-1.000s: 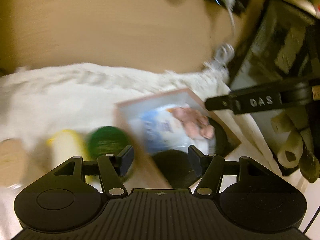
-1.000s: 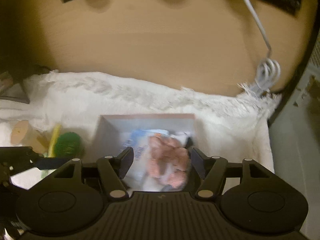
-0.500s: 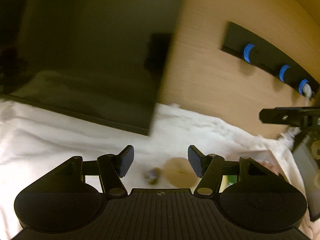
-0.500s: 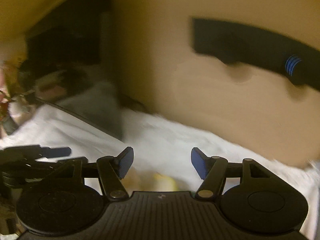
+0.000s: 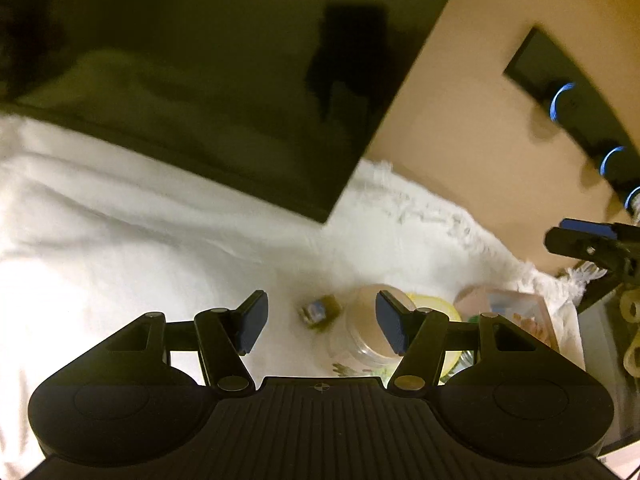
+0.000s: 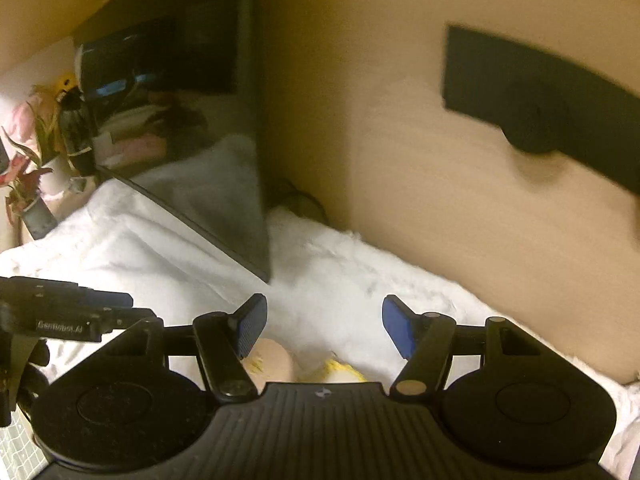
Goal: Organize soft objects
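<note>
- Soft toys (image 5: pixel 430 312) are sitting bunched on the white blanket (image 5: pixel 120 240), probably awaiting sorting.
- Left gripper (image 5: pixel 320 320) is hovering spread, grasping nothing.
- Right gripper (image 6: pixel 324 330) is hanging released too, empty.

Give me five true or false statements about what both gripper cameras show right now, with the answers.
1. The left gripper holds nothing. True.
2. A white cloth covers the table. True.
3. The small cube sits inside the box. False: it lies on the cloth, apart from the box.
4. The right gripper is clamped on a yellow toy. False: its jaws are open and empty.
5. A dark screen stands on the cloth. True.
</note>
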`<state>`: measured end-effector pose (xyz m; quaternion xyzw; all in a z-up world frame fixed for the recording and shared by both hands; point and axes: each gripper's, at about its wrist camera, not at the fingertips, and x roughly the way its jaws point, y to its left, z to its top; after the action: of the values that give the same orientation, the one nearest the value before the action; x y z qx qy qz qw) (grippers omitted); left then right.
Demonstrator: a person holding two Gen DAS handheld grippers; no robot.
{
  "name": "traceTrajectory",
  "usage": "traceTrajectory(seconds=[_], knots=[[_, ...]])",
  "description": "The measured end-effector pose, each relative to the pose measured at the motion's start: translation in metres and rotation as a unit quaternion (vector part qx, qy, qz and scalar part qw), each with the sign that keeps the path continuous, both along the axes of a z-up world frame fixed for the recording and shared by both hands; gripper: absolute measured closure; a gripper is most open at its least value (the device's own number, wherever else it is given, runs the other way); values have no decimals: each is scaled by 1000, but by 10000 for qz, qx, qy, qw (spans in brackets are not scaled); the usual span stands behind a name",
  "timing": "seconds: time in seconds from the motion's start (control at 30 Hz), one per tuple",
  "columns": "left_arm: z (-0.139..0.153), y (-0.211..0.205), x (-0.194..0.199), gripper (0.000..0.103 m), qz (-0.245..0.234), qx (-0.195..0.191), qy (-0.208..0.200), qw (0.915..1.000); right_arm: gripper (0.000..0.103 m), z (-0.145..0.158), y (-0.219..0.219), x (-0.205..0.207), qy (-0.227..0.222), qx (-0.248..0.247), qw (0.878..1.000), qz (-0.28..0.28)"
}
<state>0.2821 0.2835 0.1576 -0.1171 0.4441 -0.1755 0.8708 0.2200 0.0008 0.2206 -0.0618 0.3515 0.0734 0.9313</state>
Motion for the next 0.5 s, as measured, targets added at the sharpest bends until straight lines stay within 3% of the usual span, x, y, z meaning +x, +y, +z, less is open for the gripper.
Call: traceTrajectory(seconds=[0.2, 0.23, 0.27, 0.3, 0.37, 0.43, 0.5], knots=[[-43, -43, 61, 38, -159, 203, 797, 9965, 39, -20, -36, 14, 143, -43, 9999, -67], [-53, -50, 72, 33, -168, 276, 948, 9950, 39, -24, -40, 17, 184, -48, 9998, -47], [-63, -54, 83, 21, -190, 169, 1053, 9941, 39, -29, -45, 20, 229, -38, 9997, -38], [-71, -57, 93, 19, -189, 29, 1196, 9926, 39, -35, -50, 24, 288, 1, 9996, -38], [-87, -65, 110, 34, -151, 165, 1527, 9880, 39, -47, -60, 31, 441, 145, 9989, -87], [-100, -71, 120, 37, -143, 438, 1637, 9854, 39, -59, -70, 38, 606, 302, 9976, -177], [-112, -73, 126, 37, -166, 388, 1840, 9820, 39, -68, -77, 44, 732, 406, 9962, -240]])
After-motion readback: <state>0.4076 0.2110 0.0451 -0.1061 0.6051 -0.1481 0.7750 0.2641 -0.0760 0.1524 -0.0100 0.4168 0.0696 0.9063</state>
